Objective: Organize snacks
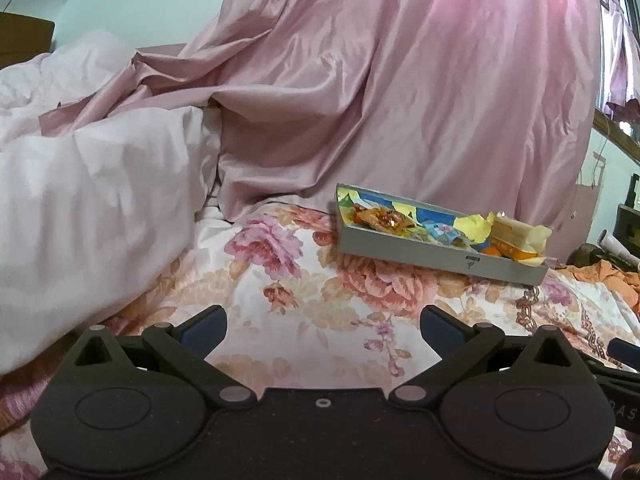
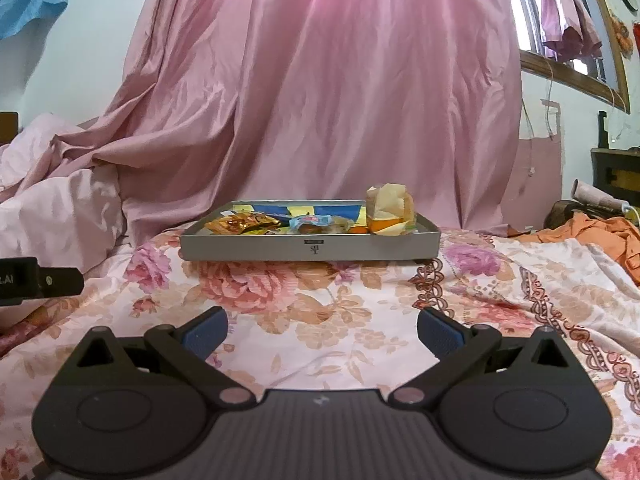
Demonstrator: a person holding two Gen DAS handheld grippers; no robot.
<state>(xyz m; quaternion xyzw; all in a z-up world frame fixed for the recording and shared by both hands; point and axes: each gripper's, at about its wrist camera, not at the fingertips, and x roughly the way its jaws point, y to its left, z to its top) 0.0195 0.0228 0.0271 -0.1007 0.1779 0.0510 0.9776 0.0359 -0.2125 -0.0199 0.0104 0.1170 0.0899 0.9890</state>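
Observation:
A shallow grey box (image 2: 280, 246) (image 1: 400, 248) rests on the floral bedspread (image 2: 320, 320) and holds several snack packets: an orange-gold wrapper (image 2: 240, 224) (image 1: 376, 216), a light blue packet (image 2: 312, 222) (image 1: 440, 232), and a cream and orange pack (image 2: 390, 208) (image 1: 516, 236) at its right end. My left gripper (image 1: 324, 330) hovers open over the bedspread, short of the box and to its left. Straight before the box, my right gripper (image 2: 322, 330) is open too, with nothing between its fingers. The left gripper's side shows at the left edge of the right wrist view.
A pink curtain (image 2: 320, 100) hangs behind the box. A pale pink quilt (image 1: 80, 200) is heaped at the left. Orange cloth (image 2: 600, 236) and dark furniture (image 2: 616, 172) lie at the right. The floral bedspread (image 1: 304, 320) stretches between the grippers and the box.

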